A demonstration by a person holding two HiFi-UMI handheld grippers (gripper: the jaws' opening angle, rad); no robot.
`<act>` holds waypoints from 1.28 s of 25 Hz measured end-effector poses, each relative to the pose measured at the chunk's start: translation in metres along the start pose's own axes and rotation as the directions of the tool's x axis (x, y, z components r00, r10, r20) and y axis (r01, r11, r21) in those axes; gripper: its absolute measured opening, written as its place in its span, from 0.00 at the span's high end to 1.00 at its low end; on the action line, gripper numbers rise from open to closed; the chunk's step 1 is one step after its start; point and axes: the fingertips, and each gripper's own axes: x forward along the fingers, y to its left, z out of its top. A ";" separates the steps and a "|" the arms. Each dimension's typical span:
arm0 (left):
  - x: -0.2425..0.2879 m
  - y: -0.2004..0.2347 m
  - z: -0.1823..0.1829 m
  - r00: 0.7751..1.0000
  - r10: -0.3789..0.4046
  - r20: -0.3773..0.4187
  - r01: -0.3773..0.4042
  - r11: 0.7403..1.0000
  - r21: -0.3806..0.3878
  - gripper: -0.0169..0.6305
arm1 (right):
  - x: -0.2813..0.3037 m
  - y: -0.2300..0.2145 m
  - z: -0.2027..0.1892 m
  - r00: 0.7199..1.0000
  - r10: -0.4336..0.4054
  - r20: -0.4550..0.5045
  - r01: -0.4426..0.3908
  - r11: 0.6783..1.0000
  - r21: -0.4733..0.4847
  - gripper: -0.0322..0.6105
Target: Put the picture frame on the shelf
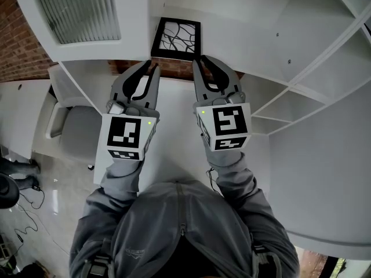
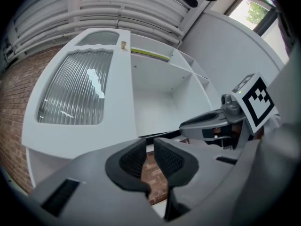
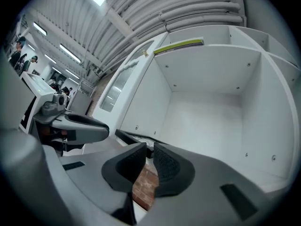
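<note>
The picture frame (image 1: 177,38) lies flat on the white shelf (image 1: 243,33), with its near edge along the board's lip. We hold the left gripper (image 1: 153,68) and right gripper (image 1: 200,59) at its two near corners, tips just at the frame. Each pair of jaws stands a narrow slit apart, clamping nothing, and only brick wall (image 2: 150,166) shows through. We judge that this symmetric stance lets us nudge the frame squarely inward, and that placement is nearly complete.

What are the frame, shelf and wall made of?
Frame: matte black border, wood or plastic, can't tell; white print with black lines. Shelf: smooth white boards with fastener holes, probably laminated board. Wall: red brick, visible mortar joints.
</note>
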 end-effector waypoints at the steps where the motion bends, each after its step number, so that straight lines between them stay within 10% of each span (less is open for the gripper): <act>1: -0.001 -0.001 0.000 1.000 -0.004 -0.001 0.004 1.000 -0.001 0.89 | 0.000 0.000 -0.001 1.000 -0.006 -0.002 0.006 1.000 -0.002 0.85; 32: -0.072 -0.062 -0.022 0.999 -0.033 -0.033 0.031 0.998 -0.047 0.96 | -0.104 0.017 -0.029 0.986 -0.159 0.043 0.152 0.980 0.128 0.91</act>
